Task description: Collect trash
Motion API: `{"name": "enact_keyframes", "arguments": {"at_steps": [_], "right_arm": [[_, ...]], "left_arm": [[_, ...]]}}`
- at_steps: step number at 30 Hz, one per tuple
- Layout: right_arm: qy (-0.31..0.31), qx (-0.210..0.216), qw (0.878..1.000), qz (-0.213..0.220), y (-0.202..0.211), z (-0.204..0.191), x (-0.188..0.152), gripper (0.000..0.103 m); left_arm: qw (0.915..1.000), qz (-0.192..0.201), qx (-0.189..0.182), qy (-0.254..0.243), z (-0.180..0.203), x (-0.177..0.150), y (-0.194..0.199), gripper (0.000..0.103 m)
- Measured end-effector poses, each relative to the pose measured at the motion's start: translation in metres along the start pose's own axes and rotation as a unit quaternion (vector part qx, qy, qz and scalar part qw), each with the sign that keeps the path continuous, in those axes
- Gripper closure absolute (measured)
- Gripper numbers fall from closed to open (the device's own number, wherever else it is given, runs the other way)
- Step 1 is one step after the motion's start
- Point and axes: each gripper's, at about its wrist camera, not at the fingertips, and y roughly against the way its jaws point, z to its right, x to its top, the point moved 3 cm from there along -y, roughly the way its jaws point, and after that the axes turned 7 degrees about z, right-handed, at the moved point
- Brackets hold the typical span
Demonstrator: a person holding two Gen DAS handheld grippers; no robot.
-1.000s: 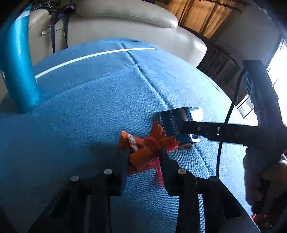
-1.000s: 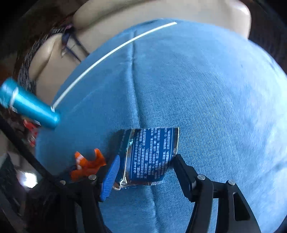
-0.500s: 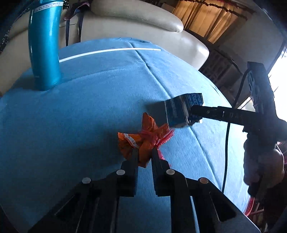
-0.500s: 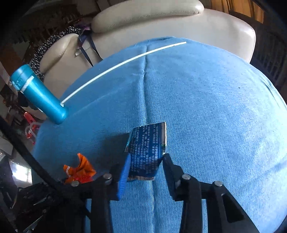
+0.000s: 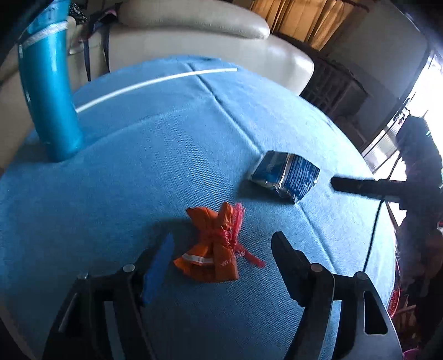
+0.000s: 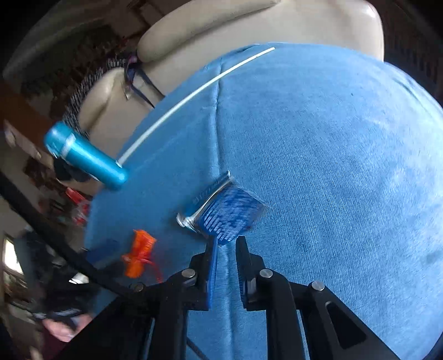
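The blue packet (image 6: 231, 214) is motion-blurred in the right wrist view, its print unreadable. The picture's top edge cuts off the blue bottle (image 5: 52, 91), and the room beyond the desk (image 6: 332, 152) smears.

Home living room: cream leather sofa (image 5: 193, 36), orange curtains (image 5: 299, 16), blue-clothed table (image 5: 138, 166).

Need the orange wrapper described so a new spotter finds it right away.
Start at the blue cloth in front of the cream sofa. Near its front edge, between the left gripper's opening jaws, lies the orange wrapper. It is crumpled and knotted with red plastic, unlike the flat blue packet beyond it.
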Motion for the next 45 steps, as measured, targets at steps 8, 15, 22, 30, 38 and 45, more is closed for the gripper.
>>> {"name": "enact_keyframes", "arguments": {"at_steps": [8, 15, 22, 30, 38, 45], "right_arm": [[0.019, 0.032, 0.998, 0.043, -0.009, -0.003, 0.029, 0.022], [0.108, 0.030, 0.994, -0.007, -0.058, -0.038, 0.036, 0.022], [0.262, -0.035, 0.964, -0.036, -0.066, -0.069, -0.004, 0.022], [0.270, -0.120, 0.955, 0.003, -0.075, -0.064, -0.004, 0.051], [0.221, -0.072, 0.972, 0.033, -0.035, -0.053, -0.008, 0.071], [0.170, 0.010, 0.985, -0.019, -0.005, -0.033, -0.037, 0.075]], "left_arm": [[0.9988, 0.006, 0.048, -0.005, -0.002, -0.012, -0.017, 0.039], [0.9991, 0.014, 0.037, 0.013, -0.012, -0.011, -0.011, 0.068], [0.9986, 0.031, 0.030, 0.030, -0.013, -0.019, 0.005, 0.069], [0.9971, 0.055, 0.051, 0.017, -0.006, -0.025, 0.033, 0.069], [0.9956, 0.073, 0.058, 0.011, 0.014, -0.037, 0.058, 0.069], [0.9962, 0.073, 0.045, 0.014, 0.023, -0.049, 0.065, 0.069]]}}
